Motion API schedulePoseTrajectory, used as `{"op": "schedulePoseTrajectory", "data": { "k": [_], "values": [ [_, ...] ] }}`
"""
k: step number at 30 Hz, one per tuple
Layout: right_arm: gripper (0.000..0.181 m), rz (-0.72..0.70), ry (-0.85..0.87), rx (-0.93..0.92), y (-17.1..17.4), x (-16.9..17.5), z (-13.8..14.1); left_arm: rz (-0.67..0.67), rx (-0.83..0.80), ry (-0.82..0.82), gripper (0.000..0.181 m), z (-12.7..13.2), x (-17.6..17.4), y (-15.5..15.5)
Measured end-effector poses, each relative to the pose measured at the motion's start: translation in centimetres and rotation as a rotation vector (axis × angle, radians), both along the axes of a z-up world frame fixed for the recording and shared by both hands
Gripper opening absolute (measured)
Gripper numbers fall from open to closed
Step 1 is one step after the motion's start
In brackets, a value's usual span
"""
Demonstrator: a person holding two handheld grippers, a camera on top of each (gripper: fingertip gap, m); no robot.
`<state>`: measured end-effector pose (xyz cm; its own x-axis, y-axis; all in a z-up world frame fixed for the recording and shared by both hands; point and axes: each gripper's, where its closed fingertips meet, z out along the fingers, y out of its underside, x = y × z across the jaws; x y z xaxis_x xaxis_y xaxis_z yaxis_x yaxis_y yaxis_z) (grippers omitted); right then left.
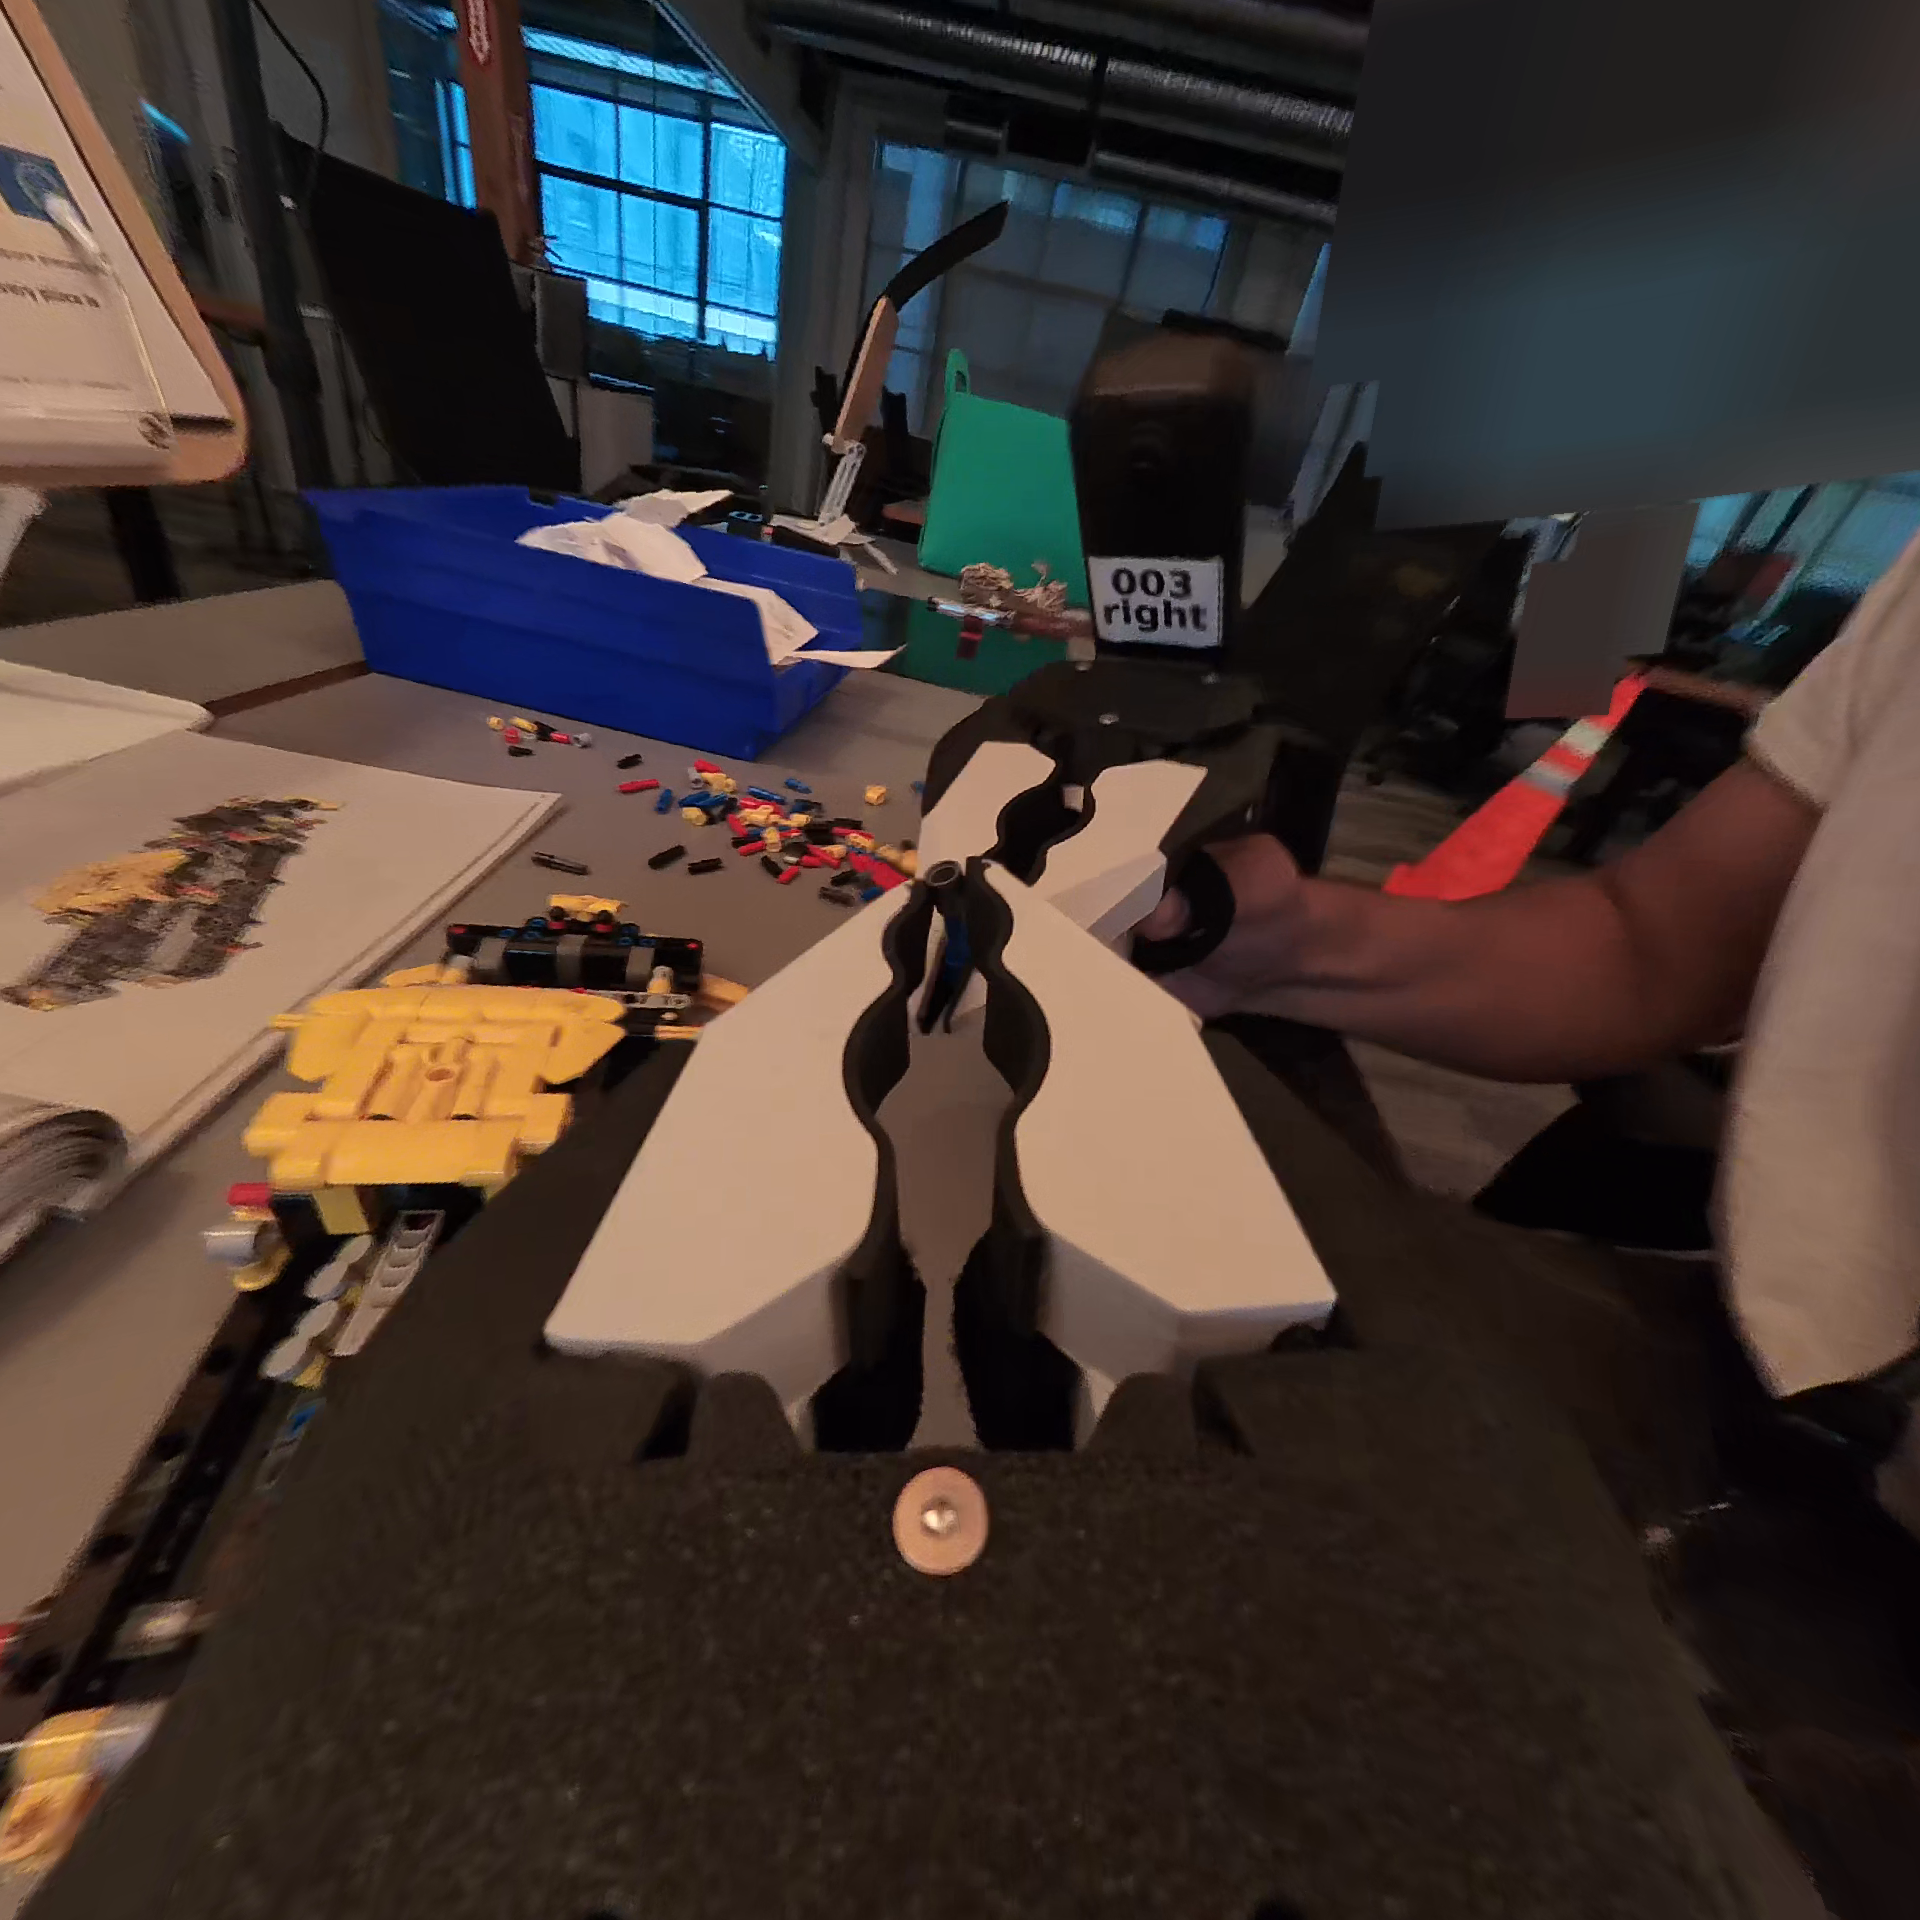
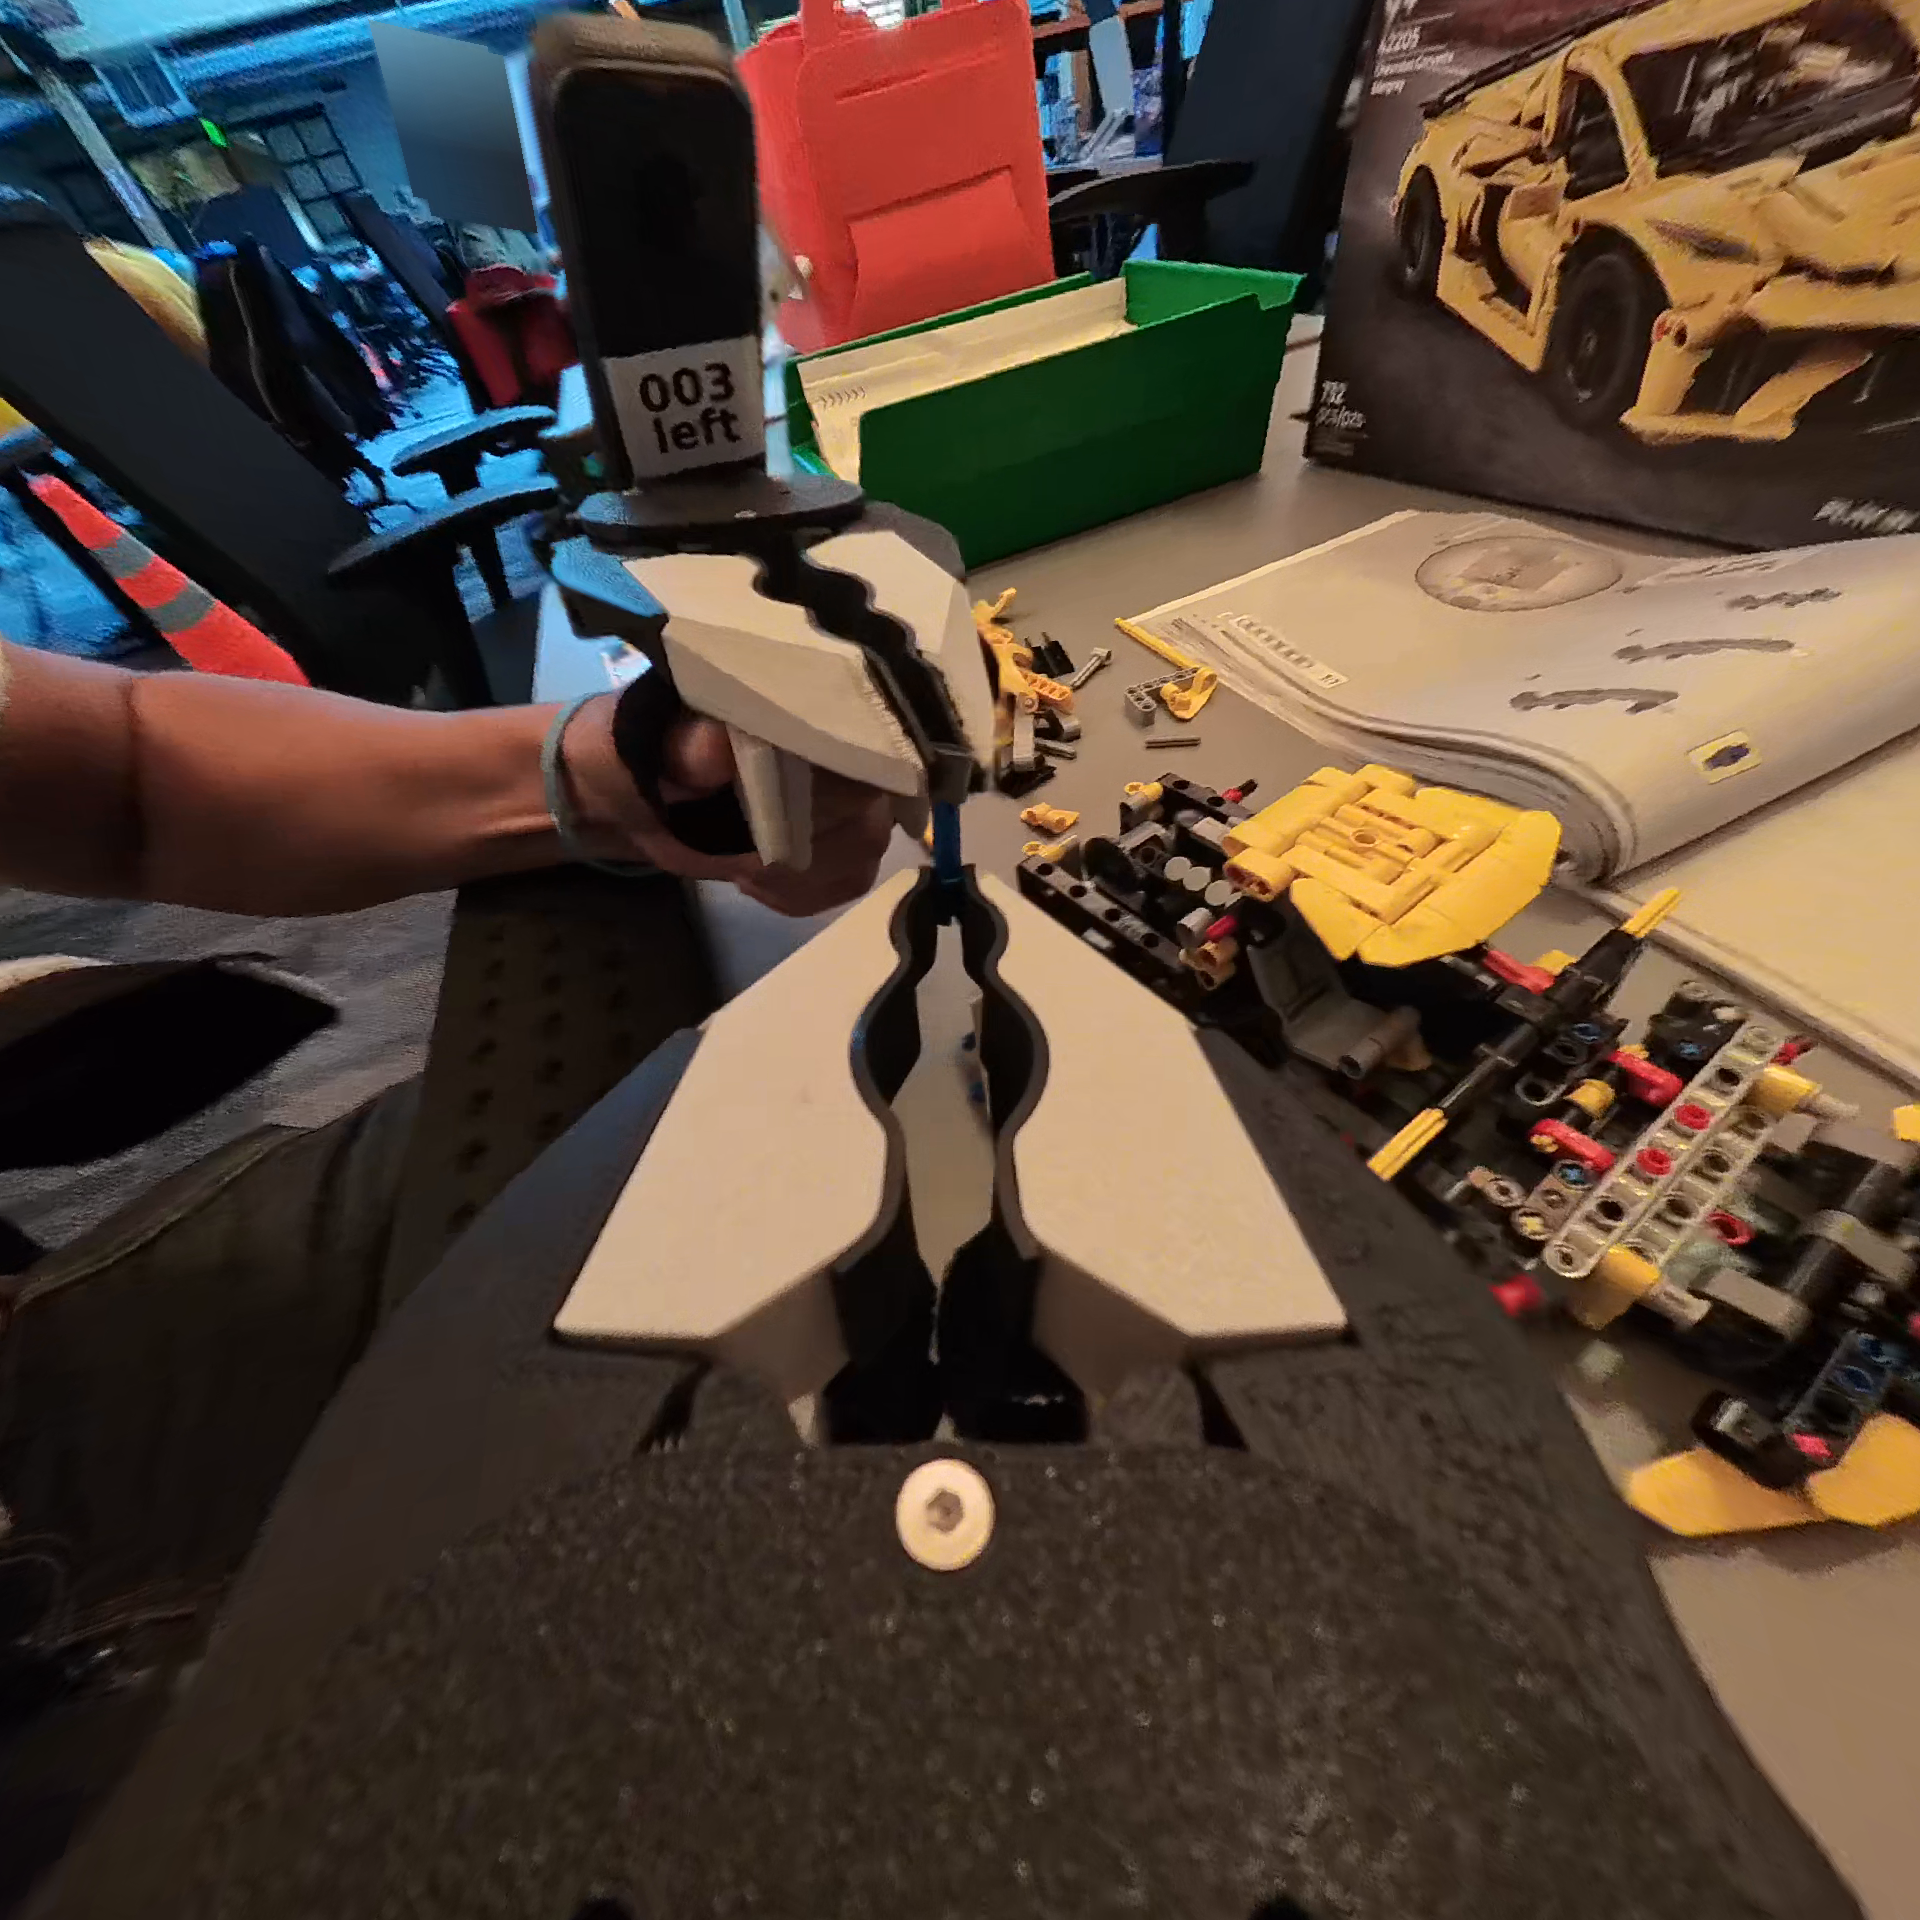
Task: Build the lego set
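My left claw (image 1: pixel 951 883) pinches a small grey plastic connector (image 1: pixel 943 876); my right claw (image 2: pixel 943 902) clamps the thin blue plastic axle (image 2: pixel 945 857), both held above the table. I should keep them in line and press gently, so neither piece twists loose.

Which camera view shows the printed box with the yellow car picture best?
The right wrist view. There the box stands upright at the top right, behind the open instruction booklet, with its car picture clearly visible. The left wrist view does not show the box at all.
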<state>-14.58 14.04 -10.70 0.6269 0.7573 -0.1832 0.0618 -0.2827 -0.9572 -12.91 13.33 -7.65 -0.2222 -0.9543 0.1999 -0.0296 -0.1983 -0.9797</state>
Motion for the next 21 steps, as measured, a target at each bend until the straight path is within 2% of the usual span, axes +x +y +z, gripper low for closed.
{"op": "schedulePoseTrajectory", "data": {
  "k": [4,6,10,12,15,21],
  "values": [
    [0.002,0.013,0.025,-0.049,0.0,0.0,-0.5,0.081,0.167,0.034,0.008,-0.5,0.1,0.1],
    [0.003,0.031,0.071,-0.056,-0.1,-0.2,0.0,0.071,0.132,0.017,0.007,-0.2,0.0,0.1],
    [0.003,-0.026,-0.057,0.021,0.3,0.1,-0.5,-0.002,-0.036,0.029,0.007,-0.4,0.1,0.2],
    [0.003,-0.011,-0.061,0.031,0.1,-0.5,-0.4,-0.074,-0.116,0.065,0.008,-1.1,0.2,-0.5],
    [0.002,0.035,0.055,-0.018,0.0,-0.6,0.4,-0.022,-0.04,0.021,0.007,-0.5,0.4,-0.5],
    [0.003,0.033,0.028,0.005,0.0,-0.5,0.3,0.008,-0.022,-0.018,0.007,0.2,0.2,-0.2]
  ]
}}
